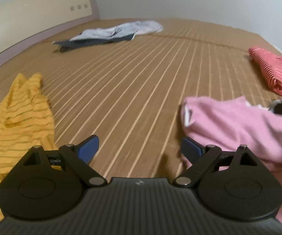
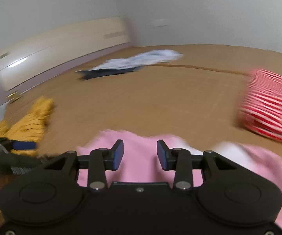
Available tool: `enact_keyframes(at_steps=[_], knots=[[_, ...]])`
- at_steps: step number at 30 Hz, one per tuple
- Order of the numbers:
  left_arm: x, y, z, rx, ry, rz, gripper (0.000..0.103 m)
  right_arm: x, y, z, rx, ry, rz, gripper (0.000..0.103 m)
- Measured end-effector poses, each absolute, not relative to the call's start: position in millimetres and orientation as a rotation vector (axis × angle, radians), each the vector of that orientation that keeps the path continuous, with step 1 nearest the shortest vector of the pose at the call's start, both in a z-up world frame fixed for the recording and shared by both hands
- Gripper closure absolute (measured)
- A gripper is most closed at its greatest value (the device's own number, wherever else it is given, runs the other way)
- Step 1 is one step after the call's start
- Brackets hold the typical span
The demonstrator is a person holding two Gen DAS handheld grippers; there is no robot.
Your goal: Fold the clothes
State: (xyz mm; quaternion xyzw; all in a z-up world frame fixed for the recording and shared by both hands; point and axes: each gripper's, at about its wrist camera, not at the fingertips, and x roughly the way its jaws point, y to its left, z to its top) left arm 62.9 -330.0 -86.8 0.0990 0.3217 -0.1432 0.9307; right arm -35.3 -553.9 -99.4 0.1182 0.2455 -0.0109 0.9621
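Left tongs point(image 1: 140, 148) spread wide over the striped mat point(image 1: 133, 90), empty; right tongs point(image 2: 140, 154) parted above the pink garment point(image 2: 141, 168), which lies at the mat's near edge; yellow striped top point(image 1: 17, 117) left, red striped garment point(image 1: 274, 72) right.

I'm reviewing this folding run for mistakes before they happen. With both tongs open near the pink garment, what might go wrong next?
1. The right tongs hover over the middle of the pink garment, not an edge, so closing there may bunch it.
2. The left tongs sit beside the yellow striped garment; a stray close could snag it.
3. Both views are motion-blurred, so aiming at a hem looks hard.
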Motion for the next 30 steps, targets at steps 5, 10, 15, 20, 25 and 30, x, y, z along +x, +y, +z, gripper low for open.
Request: enact_keyframes(at_steps=[5, 10, 15, 20, 25, 30], knots=[[67.1, -345.3, -89.6, 0.205, 0.620, -0.314, 0.010, -87.4, -610.7, -128.0, 0.318, 0.534, -0.180, 0.064], [71.2, -360.6, -92.3, 0.207, 0.582, -0.334, 0.010, -105.4, -637.7, -153.7, 0.410, 0.495, -0.236, 0.076], [73.6, -371.1, -112.8, 0.292, 0.581, -0.354, 0.009, -113.9, -642.3, -147.1, 0.417, 0.470, -0.296, 0.074], [74.5, -371.4, -114.1, 0.297, 0.580, -0.360, 0.009, -114.5, -647.0, -149.5, 0.416, 0.460, -0.342, 0.070], [61.9, -352.3, -81.5, 0.338, 0.574, -0.409, 0.009, -139.5, -638.3, -126.2, 0.442, 0.436, -0.318, 0.061], [33.0, -289.8, -44.6, 0.218, 0.660, -0.604, 0.009, -224.4, -601.1, -90.0, 0.490, 0.355, -0.179, 0.037]])
